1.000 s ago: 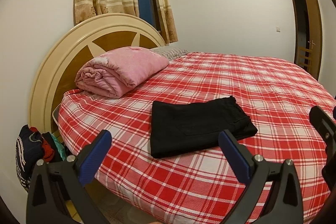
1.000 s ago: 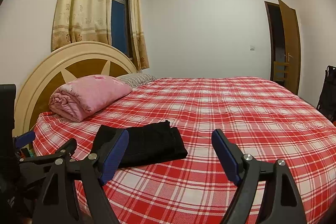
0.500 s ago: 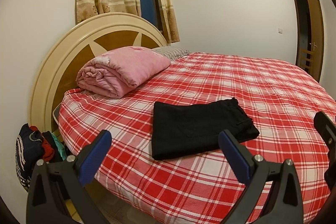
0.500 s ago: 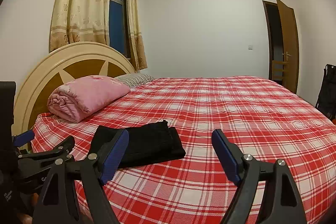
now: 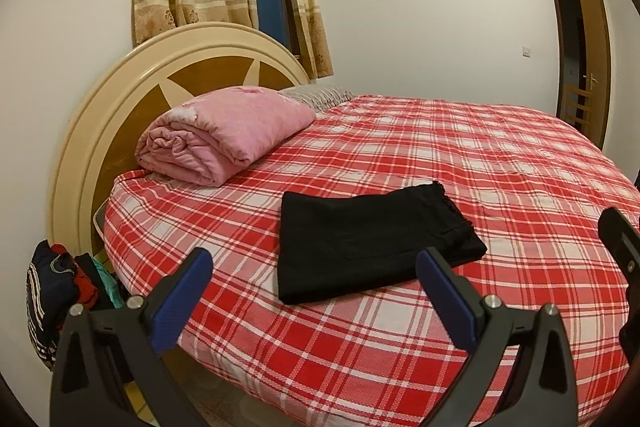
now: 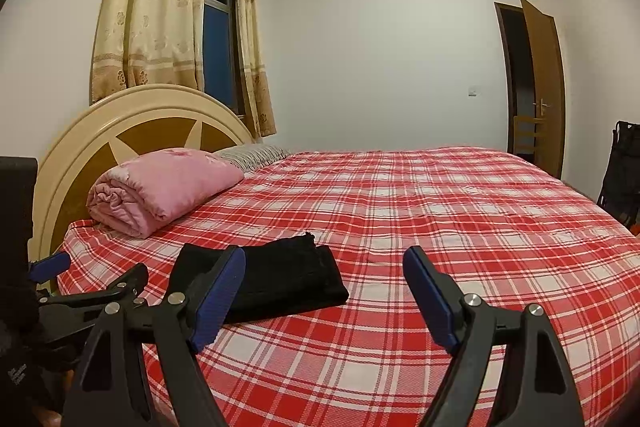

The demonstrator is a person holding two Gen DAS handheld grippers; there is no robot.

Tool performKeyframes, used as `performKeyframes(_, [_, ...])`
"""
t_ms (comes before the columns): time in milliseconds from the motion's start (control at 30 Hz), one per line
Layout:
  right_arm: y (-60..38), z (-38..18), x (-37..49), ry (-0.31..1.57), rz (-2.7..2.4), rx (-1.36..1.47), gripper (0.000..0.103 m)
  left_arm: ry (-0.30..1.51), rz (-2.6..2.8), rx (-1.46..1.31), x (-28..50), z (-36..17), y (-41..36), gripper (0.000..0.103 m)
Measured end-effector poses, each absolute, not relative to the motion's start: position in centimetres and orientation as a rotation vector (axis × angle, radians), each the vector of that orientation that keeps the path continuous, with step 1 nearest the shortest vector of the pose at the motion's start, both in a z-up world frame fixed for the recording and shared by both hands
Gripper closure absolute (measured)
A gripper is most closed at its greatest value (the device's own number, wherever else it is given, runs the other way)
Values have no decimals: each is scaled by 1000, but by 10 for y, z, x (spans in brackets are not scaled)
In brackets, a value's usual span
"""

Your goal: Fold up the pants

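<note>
The black pants (image 5: 368, 243) lie folded into a flat rectangle on the red plaid bed (image 5: 480, 163), near its front edge. They also show in the right wrist view (image 6: 280, 279). My left gripper (image 5: 312, 275) is open and empty, held back from the bed edge with the pants just beyond its fingertips. My right gripper (image 6: 324, 279) is open and empty, to the right of the pants and apart from them. The left gripper's body (image 6: 92, 299) shows at the left of the right wrist view.
A rolled pink blanket (image 5: 216, 135) and a striped pillow (image 5: 316, 95) lie by the round headboard (image 5: 120, 91). A heap of clothes (image 5: 60, 287) sits on the floor at the left. An open door (image 6: 540, 87) is at the far right.
Both grippers have drifted back slightly and the views shifted a little. The pants lie as before and both grippers stay open.
</note>
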State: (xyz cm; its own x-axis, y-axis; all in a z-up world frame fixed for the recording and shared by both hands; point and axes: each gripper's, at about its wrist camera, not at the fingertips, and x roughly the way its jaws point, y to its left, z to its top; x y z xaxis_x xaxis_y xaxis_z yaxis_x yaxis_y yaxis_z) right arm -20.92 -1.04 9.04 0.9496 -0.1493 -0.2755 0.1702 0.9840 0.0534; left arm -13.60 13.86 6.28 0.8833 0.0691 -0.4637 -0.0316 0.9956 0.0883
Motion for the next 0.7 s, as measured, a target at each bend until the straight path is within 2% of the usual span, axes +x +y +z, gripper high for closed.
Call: performKeyframes(700, [-13,87,-205,291,-173,92,21,509,13,54,-128,62,139,0])
